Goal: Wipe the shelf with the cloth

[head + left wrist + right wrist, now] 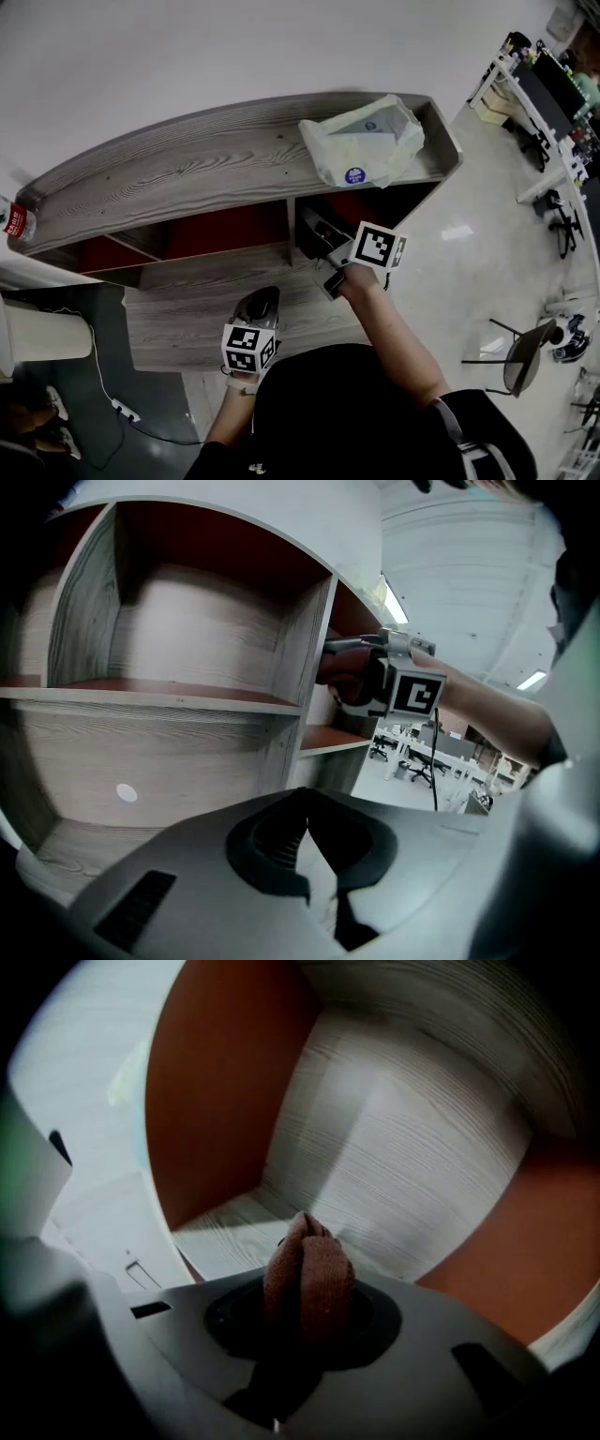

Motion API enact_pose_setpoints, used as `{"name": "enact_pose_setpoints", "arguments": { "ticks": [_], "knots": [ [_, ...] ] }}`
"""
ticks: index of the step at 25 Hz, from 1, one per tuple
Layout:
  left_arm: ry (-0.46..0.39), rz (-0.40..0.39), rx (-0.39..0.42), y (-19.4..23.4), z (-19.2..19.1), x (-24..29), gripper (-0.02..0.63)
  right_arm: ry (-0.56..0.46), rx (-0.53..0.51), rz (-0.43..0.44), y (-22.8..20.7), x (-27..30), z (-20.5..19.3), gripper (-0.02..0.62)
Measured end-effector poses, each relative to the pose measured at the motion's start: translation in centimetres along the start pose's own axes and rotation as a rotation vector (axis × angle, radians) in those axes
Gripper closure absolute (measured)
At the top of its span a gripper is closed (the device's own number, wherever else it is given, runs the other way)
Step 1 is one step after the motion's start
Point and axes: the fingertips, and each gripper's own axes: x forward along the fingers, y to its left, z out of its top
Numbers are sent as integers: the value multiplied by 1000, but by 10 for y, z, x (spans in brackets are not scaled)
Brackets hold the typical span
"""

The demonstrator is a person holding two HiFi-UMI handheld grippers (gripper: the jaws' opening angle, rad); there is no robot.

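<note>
The grey wood shelf [187, 169] has open compartments with red-brown panels. My right gripper [317, 230] reaches level into the upper right compartment, its marker cube [378, 246] outside. In the right gripper view the right gripper [307, 1265] is shut on a folded brown cloth [309, 1288], which sticks out in front of the compartment's grey floor [234, 1237]. My left gripper [260, 306] hangs before the lower shelf board, and in its own view the left gripper [314, 855] looks shut and empty. The right gripper [339, 649] also shows there.
A clear plastic bag [361, 141] with white contents lies on the shelf top at the right. A bottle [14, 223] stands at the shelf's left end. A white cylinder [42, 337] and a cable [117, 408] are at lower left. Chairs [530, 361] and desks stand far right.
</note>
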Motion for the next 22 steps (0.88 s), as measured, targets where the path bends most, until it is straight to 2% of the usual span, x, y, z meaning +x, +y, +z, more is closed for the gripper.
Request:
{"name": "enact_pose_setpoints", "arguments": {
  "ticks": [5,12,17,22],
  "knots": [
    [6,-2,-1,1,-1,2,597,-79,47,135,40,-5,23,514],
    [13,-1,-3,0,-2,3,597,-177,196,302,70,-3,55,514],
    [21,8,-6,5,-4,1,597,-228,264,306,58,10,65,512],
    [21,14,-8,7,-5,1,597,-222,316,279,35,21,62,511]
  ]
}}
